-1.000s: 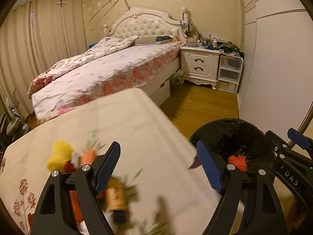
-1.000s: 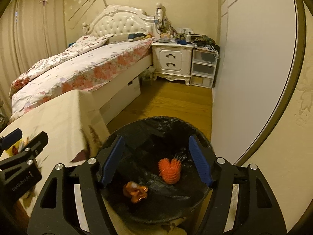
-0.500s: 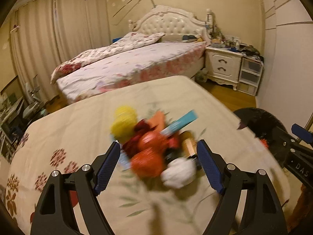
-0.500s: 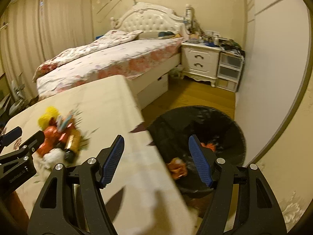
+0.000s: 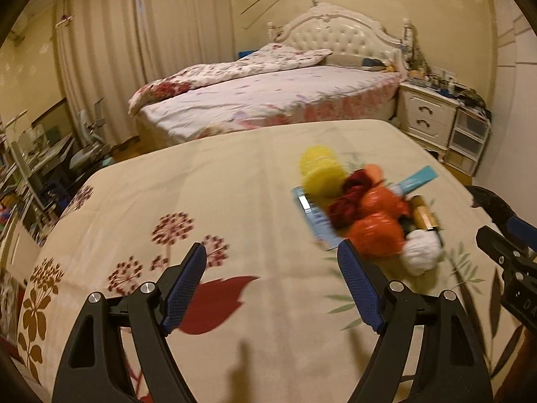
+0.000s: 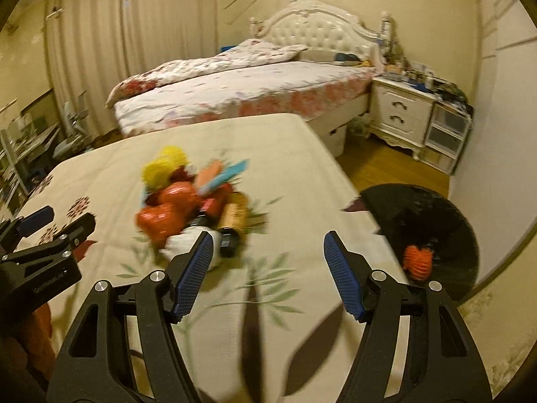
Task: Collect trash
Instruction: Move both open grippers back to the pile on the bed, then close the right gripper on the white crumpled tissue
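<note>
Both my grippers, left (image 5: 270, 288) and right (image 6: 266, 273), hover with fingers wide and empty over the desk (image 6: 295, 141), trash (image 6: 188, 201) heaped far-left of the right one, bin (image 6: 436, 211) waiting right.

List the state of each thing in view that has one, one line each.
left gripper: open, empty, over the tablecloth.
right gripper: open, empty.
trash pile: heaped on the table, untouched.
white crumpled paper: at the pile's near edge.
bin: open, black-lined, beside the table.
orange spiky ball: already in the bin.
bed: quilt bunched to one side.
</note>
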